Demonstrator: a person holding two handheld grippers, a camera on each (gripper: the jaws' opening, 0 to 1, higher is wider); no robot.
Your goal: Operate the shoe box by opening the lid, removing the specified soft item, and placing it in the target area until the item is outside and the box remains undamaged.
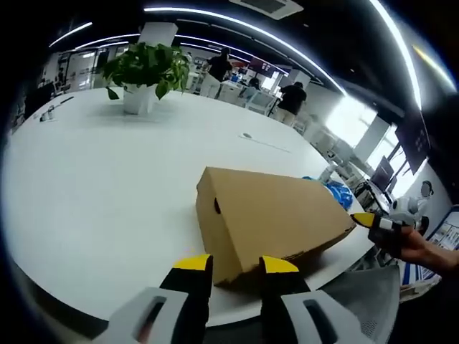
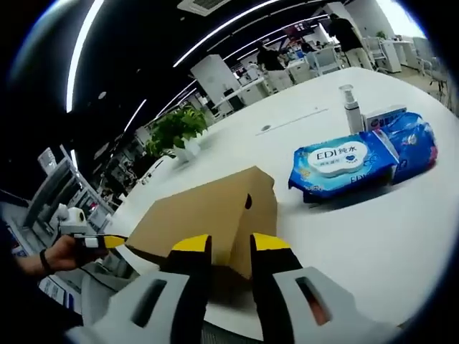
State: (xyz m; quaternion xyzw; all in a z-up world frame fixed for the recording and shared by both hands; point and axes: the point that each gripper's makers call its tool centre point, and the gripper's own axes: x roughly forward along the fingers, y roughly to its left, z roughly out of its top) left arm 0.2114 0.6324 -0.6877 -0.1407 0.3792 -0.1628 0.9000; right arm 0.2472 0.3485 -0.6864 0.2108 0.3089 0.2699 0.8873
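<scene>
My left gripper [image 1: 236, 264] and right gripper [image 2: 230, 242] hang with fingers narrowly apart, holding nothing, at opposite ends of the shoe box [image 1: 269, 218], I judge to lift the shut lid | box at bench [image 1: 93, 186] near edge | wipes packs [image 2: 366, 161] and pump bottle [image 2: 351, 109] near, plant [image 1: 145, 75] far.

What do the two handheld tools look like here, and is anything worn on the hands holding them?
Both tools match: the left tool and the right tool each have two black jaws capped with yellow tips, rising from light grey housings. The right view shows a hand gripping the other tool, with a dark band at its wrist. No sleeves or cables are visible.
</scene>
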